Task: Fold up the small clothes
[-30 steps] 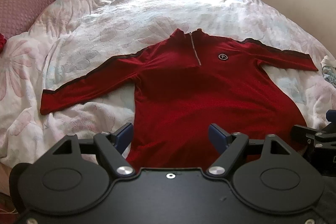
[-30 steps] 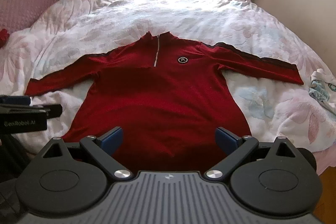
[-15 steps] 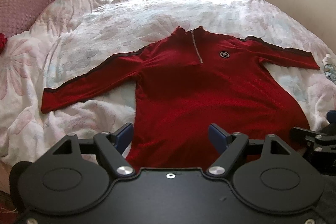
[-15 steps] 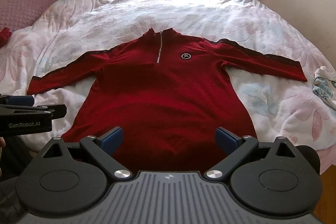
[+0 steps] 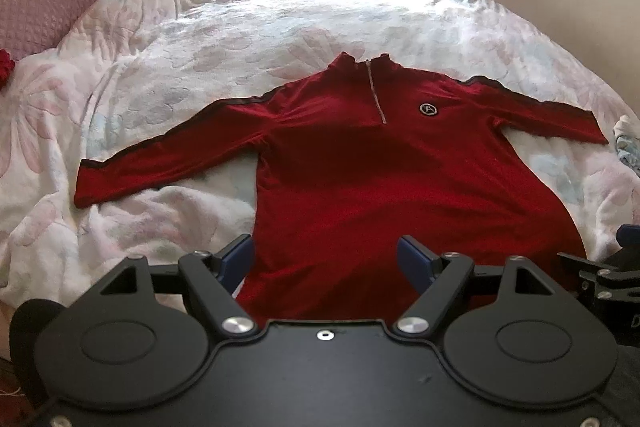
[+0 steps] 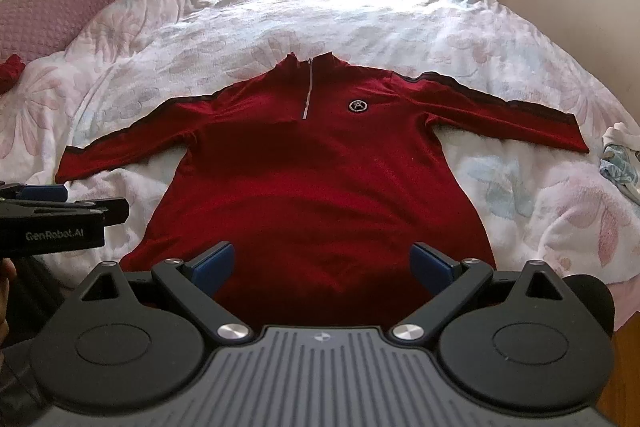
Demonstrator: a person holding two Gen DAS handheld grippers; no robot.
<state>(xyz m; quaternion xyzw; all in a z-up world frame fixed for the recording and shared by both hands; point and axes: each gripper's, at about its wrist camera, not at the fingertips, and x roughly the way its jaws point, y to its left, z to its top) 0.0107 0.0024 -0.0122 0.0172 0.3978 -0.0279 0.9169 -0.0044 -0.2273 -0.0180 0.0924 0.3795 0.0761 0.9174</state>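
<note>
Your left tool [image 5: 326, 255] gapes wide and empty over the red shirt's [image 5: 380, 179] hem; your right tool [image 6: 322, 263] likewise; collar points to twelve o'clock on the bed [image 5: 240, 27].

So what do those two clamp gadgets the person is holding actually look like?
Both are matte black plastic. Each has two round discs at the base with angled black links and silver pivot bolts, leading to jaws tipped with blue pads. The left gripper has a smooth black top plate; the right gripper has a ribbed grey one. White lettering reading GenRobot.AI marks the left gripper's side. No cables show.
</note>
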